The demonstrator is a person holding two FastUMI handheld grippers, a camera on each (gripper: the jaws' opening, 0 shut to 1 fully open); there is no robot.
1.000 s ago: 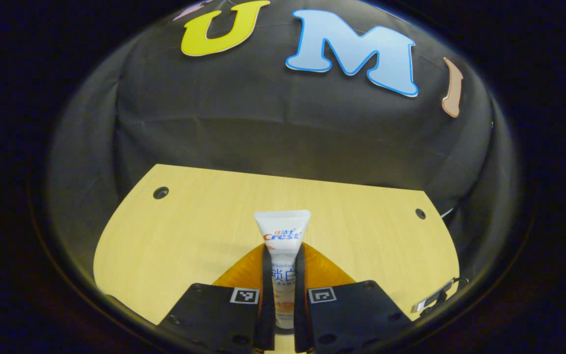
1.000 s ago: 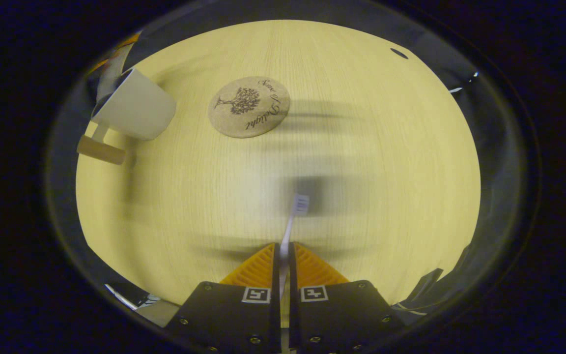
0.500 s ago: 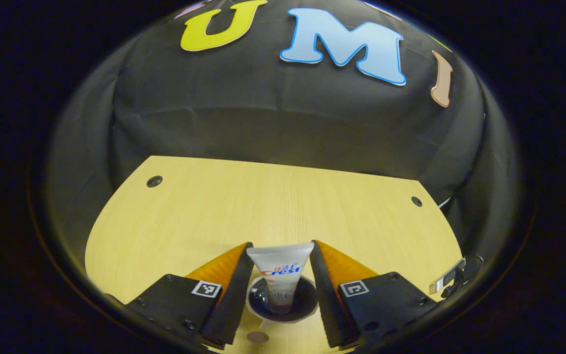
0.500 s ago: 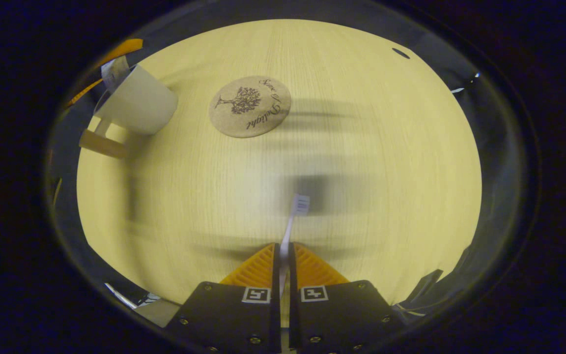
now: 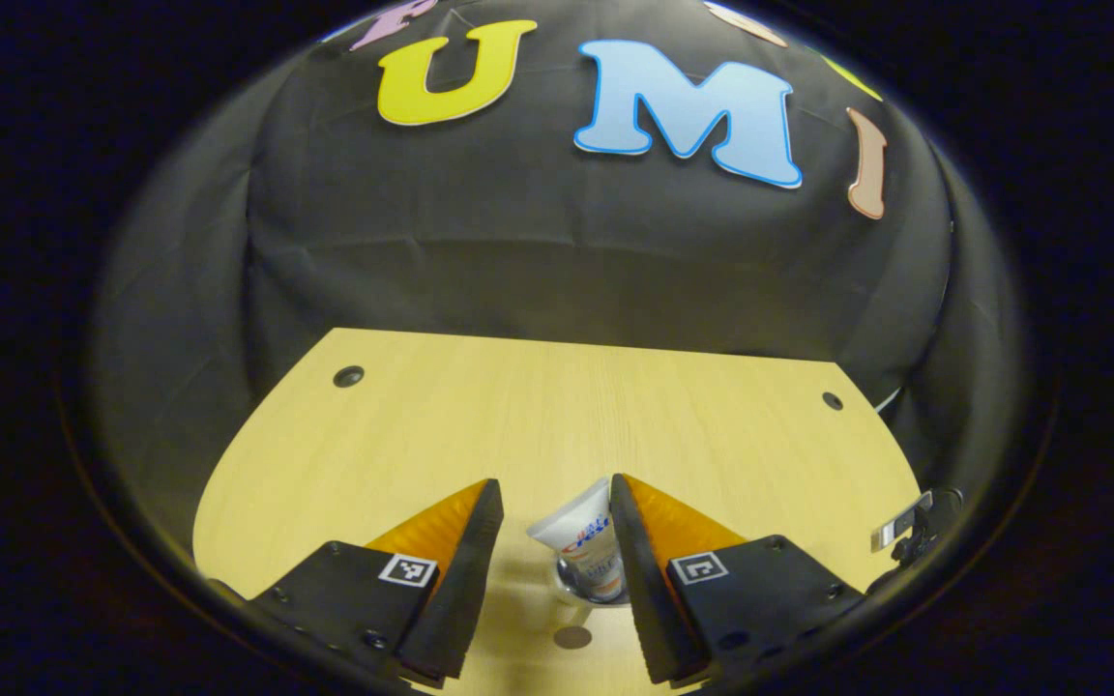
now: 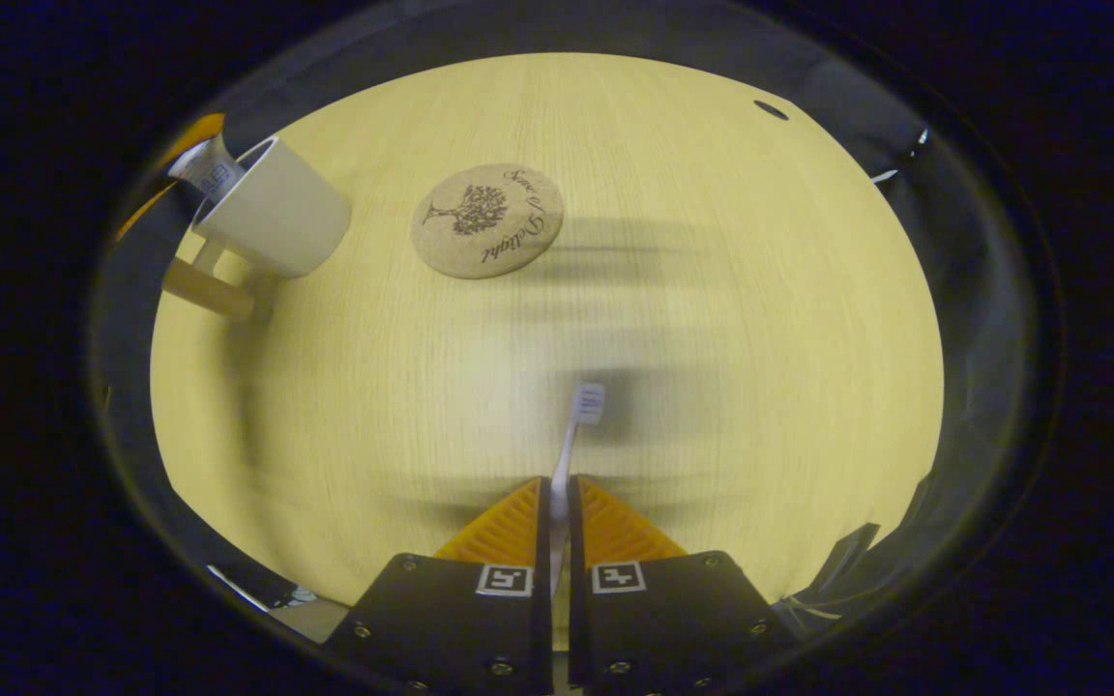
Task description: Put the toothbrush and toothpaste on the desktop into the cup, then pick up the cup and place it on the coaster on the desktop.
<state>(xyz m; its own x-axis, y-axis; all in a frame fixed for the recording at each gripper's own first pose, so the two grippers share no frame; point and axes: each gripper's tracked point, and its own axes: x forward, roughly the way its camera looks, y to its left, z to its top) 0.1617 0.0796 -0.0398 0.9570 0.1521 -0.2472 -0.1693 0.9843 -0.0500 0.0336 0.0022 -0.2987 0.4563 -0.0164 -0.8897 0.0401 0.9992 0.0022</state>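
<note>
Right gripper view: pale wooden desktop.

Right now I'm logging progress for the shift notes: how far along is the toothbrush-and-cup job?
Done: the toothpaste stands in the cup, and the left gripper is open above it. In hand: the right gripper is shut on the toothbrush, held over the desktop. Left: drop the brush in, then move the cup onto the coaster, which is bare.
</note>
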